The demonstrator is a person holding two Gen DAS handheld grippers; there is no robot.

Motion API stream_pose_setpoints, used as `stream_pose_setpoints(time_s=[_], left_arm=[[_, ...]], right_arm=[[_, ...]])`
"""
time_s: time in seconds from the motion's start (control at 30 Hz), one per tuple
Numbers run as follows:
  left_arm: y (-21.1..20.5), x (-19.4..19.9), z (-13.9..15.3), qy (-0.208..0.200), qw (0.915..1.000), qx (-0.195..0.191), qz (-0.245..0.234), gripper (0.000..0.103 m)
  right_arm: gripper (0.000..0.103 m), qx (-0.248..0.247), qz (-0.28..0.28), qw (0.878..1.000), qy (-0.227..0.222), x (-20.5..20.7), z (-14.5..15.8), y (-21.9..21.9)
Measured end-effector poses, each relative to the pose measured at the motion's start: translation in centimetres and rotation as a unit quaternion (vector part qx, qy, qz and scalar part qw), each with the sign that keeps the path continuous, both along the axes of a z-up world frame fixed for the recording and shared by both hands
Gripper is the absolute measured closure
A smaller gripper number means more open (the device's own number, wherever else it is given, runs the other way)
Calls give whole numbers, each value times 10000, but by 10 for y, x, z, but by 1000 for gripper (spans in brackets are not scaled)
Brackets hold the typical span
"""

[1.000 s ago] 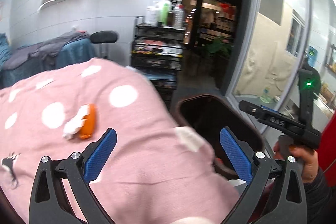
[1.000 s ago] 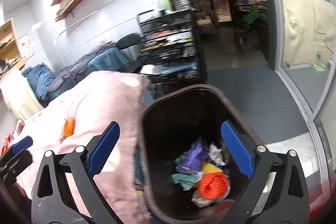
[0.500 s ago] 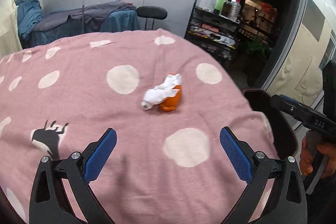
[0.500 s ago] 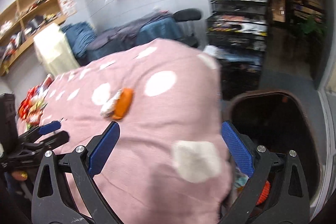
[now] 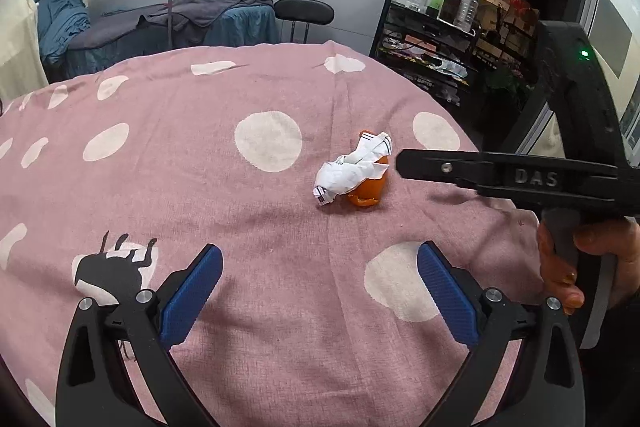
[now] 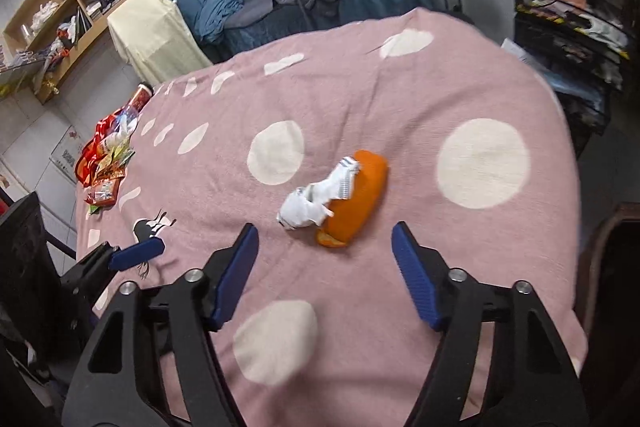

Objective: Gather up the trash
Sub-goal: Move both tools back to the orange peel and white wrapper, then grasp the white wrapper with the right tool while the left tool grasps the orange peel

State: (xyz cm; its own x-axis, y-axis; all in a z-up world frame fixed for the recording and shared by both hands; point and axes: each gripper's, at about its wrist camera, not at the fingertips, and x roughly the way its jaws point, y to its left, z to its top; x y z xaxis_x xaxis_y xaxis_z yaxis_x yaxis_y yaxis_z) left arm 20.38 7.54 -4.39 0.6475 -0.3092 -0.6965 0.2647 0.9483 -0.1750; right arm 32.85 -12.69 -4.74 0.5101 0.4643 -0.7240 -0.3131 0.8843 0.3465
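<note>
A crumpled white paper (image 5: 352,171) lies against an orange peel (image 5: 370,189) on the pink spotted tablecloth (image 5: 240,227). My left gripper (image 5: 318,291) is open and empty, a little short of them. In the right wrist view the paper (image 6: 316,197) and the peel (image 6: 356,203) lie just beyond my right gripper (image 6: 324,271), which is open and empty. The right gripper's body (image 5: 520,179) shows from the side at the right of the left wrist view. The dark trash bin (image 6: 612,287) stands at the table's right edge.
A pile of colourful snack wrappers (image 6: 106,163) and a red can (image 6: 140,97) lie at the table's far left edge. A black wire rack (image 6: 568,19) with bottles stands right of the table. A stool (image 5: 304,13) and a covered bed (image 5: 180,23) stand behind.
Both grippers have swung left from the trash bin to face the table. The right gripper has come close to the paper and peel. Both stay open.
</note>
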Motion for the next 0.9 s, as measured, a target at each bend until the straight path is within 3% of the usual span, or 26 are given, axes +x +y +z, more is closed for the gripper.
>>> stream_pose_setpoints(time_s=[0.27, 0.33, 0.43, 0.6, 0.9], left_arm=[[1, 1, -2, 50, 9999, -110, -39, 7], [1, 2, -3, 83, 9999, -116, -59, 7], [-2, 7, -3, 104, 9999, -76, -103, 7], [-12, 19, -4, 179, 9995, 100, -238, 9], [-56, 69, -9, 557, 9934, 399, -921, 19]], right_arm=[[65, -198, 2, 9989, 417, 41, -21, 35], [87, -230, 39, 9990, 377, 45, -21, 38], [98, -159, 13, 9992, 377, 48, -23, 36], [101, 242, -155, 9995, 153, 43, -14, 18], [101, 407, -537, 9960, -579, 10, 27, -28]])
